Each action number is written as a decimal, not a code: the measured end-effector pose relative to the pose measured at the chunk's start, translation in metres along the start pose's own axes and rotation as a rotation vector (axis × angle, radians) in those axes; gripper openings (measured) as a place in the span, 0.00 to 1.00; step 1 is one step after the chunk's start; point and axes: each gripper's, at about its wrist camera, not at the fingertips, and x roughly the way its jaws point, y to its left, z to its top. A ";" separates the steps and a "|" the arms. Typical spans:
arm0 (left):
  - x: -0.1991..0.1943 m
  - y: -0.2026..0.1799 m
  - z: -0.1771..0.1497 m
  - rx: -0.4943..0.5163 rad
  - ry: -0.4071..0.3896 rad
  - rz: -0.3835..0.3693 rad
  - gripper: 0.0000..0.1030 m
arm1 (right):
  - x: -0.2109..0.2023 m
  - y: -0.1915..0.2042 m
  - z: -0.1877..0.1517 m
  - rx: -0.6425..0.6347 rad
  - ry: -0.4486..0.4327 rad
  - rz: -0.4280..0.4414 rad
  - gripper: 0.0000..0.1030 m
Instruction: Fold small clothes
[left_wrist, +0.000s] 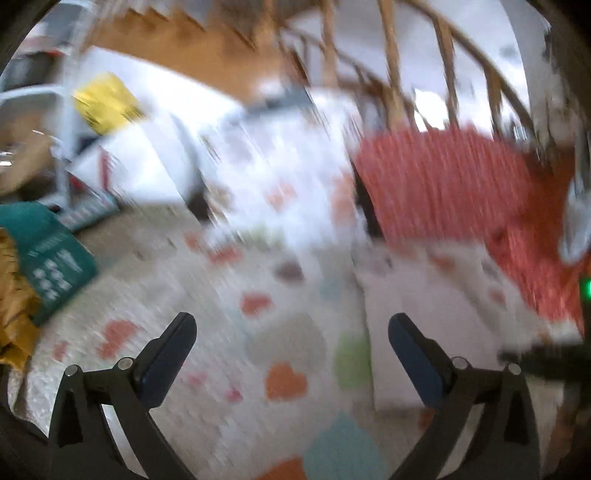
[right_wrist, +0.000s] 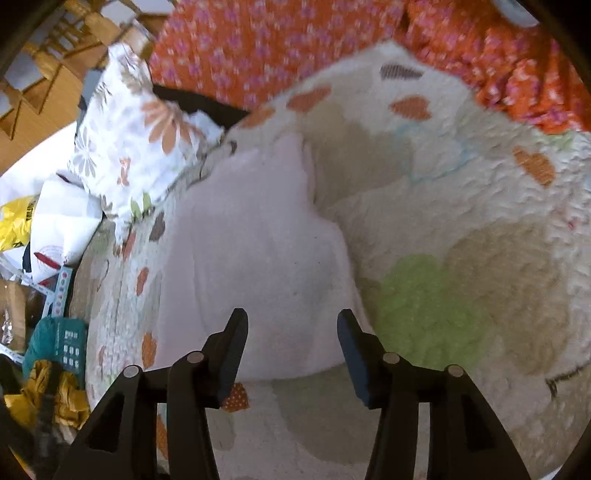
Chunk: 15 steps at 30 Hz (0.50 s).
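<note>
Pale pink garment (right_wrist: 258, 254) lies flat on heart-print quilt (right_wrist: 461, 229), unfolded. Right gripper (right_wrist: 291, 343) spread, empty, over garment's near hem. Left gripper (left_wrist: 291, 354) spread, empty, beside garment. Step judged: pre-grasp. Next: pinch hem corners.

ahead of the right gripper (right_wrist: 291, 332), whose black fingers carry dark blue pads, lies a pale pink garment (right_wrist: 255, 266) with no pattern. it rests on a cream quilt (right_wrist: 498, 229) scattered with orange, green, tan and pale blue hearts. beyond that is an orange cloth (right_wrist: 258, 44) dotted with pink flowers. to the gripper's left sits a white pillow (right_wrist: 136, 147) printed with orange and grey daisies, then a yellow bag (right_wrist: 14, 225). low on its left are a teal cloth (right_wrist: 55, 343) with white print and a mustard fabric (right_wrist: 62, 398).
</note>
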 end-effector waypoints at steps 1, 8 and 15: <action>-0.007 0.002 0.002 -0.015 -0.039 0.020 1.00 | -0.003 0.001 -0.007 -0.001 -0.010 -0.004 0.55; -0.014 -0.002 -0.009 0.042 0.077 -0.053 1.00 | -0.002 0.010 -0.046 -0.080 -0.014 -0.077 0.55; 0.024 -0.017 -0.039 0.091 0.311 -0.090 1.00 | -0.011 0.025 -0.057 -0.194 -0.085 -0.153 0.61</action>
